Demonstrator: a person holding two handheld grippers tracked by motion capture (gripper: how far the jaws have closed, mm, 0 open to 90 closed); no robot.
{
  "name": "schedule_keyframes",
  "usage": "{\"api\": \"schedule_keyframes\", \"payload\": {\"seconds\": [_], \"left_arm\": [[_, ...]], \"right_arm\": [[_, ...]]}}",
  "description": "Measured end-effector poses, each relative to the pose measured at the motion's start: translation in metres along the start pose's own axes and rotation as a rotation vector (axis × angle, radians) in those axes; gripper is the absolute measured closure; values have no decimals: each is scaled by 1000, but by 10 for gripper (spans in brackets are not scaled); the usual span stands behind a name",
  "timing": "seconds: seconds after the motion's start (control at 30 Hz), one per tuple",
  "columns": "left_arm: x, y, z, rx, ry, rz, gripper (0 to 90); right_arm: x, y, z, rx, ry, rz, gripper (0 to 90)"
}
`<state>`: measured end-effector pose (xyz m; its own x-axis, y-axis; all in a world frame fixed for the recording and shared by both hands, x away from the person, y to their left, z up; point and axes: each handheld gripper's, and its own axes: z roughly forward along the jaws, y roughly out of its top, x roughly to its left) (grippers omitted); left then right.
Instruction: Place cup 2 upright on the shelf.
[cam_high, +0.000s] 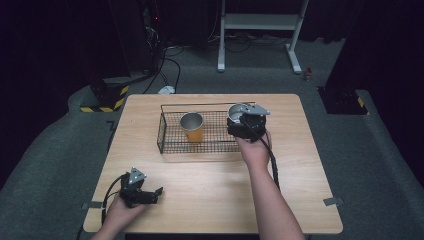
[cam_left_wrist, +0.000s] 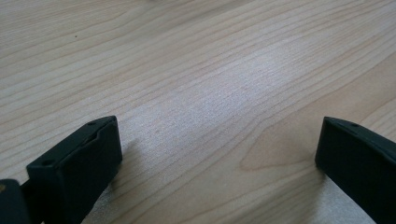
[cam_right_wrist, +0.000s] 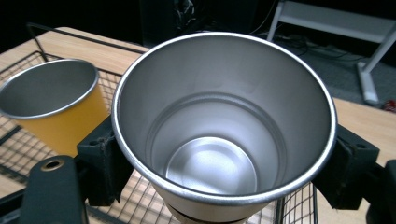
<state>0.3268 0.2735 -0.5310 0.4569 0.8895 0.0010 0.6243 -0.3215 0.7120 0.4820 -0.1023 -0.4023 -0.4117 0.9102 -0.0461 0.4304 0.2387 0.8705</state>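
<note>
Wooden table (cam_high: 210, 190) carries a wire basket (cam_high: 170, 146) holding an upright, empty orange cup (cam_high: 192, 127). Right gripper (cam_right_wrist: 224, 154) pinches an empty steel cup (cam_right_wrist: 224, 121) over the basket; left gripper (cam_left_wrist: 217, 154) rests spread on the tabletop.

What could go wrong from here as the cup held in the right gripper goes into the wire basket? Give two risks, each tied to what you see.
1. The right gripper grips the smooth, tapered steel cup from outside, so it might slip.
2. The orange cup stands upright close by in the wire basket; lowering carelessly could knock it, or catch the basket's right wall.
</note>
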Motion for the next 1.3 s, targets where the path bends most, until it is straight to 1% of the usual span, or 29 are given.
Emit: {"api": "schedule_keyframes", "payload": {"seconds": [0.03, 0.07, 0.1, 0.2, 0.27, 0.33, 0.37, 0.43, 0.53, 0.6, 0.7, 0.8, 0.87, 0.97, 1.07, 1.13, 1.27, 1.3], "left_arm": [[0, 0, 0, 1, -1, 1, 9], [0, 0, 0, 0, 0, 0, 8], [0, 0, 0, 1, -1, 1, 8], [0, 0, 0, 0, 0, 0, 9], [0, 0, 0, -2, 0, 0, 9], [0, 0, 0, -2, -1, 0, 10], [0, 0, 0, -1, -2, 1, 10], [0, 0, 0, -1, -2, 1, 11], [0, 0, 0, -1, -3, 1, 11], [0, 0, 0, -1, -3, 1, 11], [0, 0, 0, 0, -3, 1, 11], [1, 0, 0, 2, -3, 3, 11], [1, 0, 0, 1, -3, 2, 11], [1, 0, 0, 2, -3, 3, 11], [1, 0, 0, 0, -4, 1, 11], [1, 0, 0, 0, -4, 2, 12], [1, 0, -1, 2, -4, 6, 12], [1, 0, -1, 2, -4, 5, 12]], "right_arm": [[1, 1, 2, 2, -7, 3, 184], [1, 2, 5, 11, -12, -5, 185], [1, 2, 8, 26, -14, -1, 184], [0, 4, 18, 45, -19, 6, 184], [-1, 5, 23, 46, -25, -2, 184], [-1, 5, 26, 47, -29, 3, 185], [-2, 5, 28, 49, -30, 14, 184], [-2, 5, 33, 68, -33, 21, 184], [-3, 5, 39, 76, -40, 10, 184], [-3, 4, 43, 85, -41, 22, 184], [-3, 0, 51, 106, -41, 23, 184], [-2, -2, 55, 118, -39, 21, 184], [1, -5, 59, 142, -39, 27, 184], [2, -7, 62, 149, -35, 22, 184], [4, -12, 67, 176, -30, 37, 185], [5, -13, 68, 182, -33, 38, 185], [7, -18, 73, 215, -33, 40, 185], [7, -19, 74, 220, -32, 32, 184]]}}
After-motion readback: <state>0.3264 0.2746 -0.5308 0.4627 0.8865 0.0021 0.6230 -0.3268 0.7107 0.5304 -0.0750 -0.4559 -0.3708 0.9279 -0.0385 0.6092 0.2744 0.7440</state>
